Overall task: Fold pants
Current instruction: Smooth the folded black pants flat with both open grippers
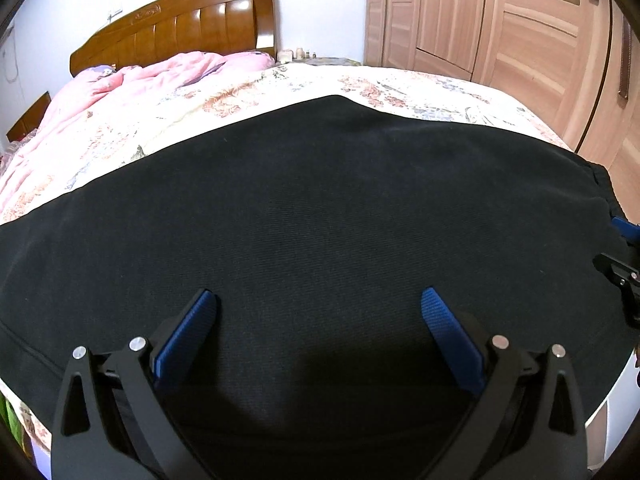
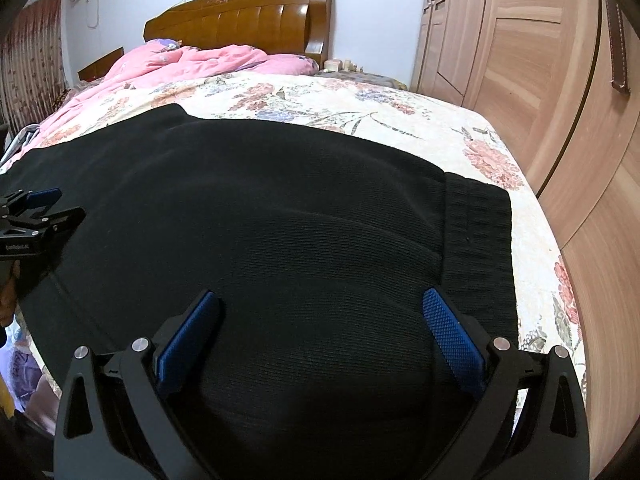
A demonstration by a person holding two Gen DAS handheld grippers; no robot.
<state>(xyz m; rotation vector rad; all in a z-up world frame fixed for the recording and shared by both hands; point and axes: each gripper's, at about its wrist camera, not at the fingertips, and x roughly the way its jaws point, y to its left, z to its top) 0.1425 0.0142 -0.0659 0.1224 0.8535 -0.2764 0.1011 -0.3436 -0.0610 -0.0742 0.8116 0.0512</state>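
Black pants (image 1: 304,208) lie spread flat across the near part of a bed. In the right wrist view the pants (image 2: 256,208) end at a ribbed waistband (image 2: 478,240) on the right. My left gripper (image 1: 318,300) is open just above the cloth, empty, blue pads wide apart. My right gripper (image 2: 320,300) is open and empty above the pants near the waistband. The right gripper shows at the right edge of the left wrist view (image 1: 624,256). The left gripper shows at the left edge of the right wrist view (image 2: 36,210).
A floral bedspread (image 2: 360,112) covers the bed. A crumpled pink quilt (image 1: 132,84) lies by the wooden headboard (image 1: 192,24). Wooden wardrobe doors (image 2: 540,60) stand close along the bed's right side. Small items sit on a nightstand (image 2: 340,65).
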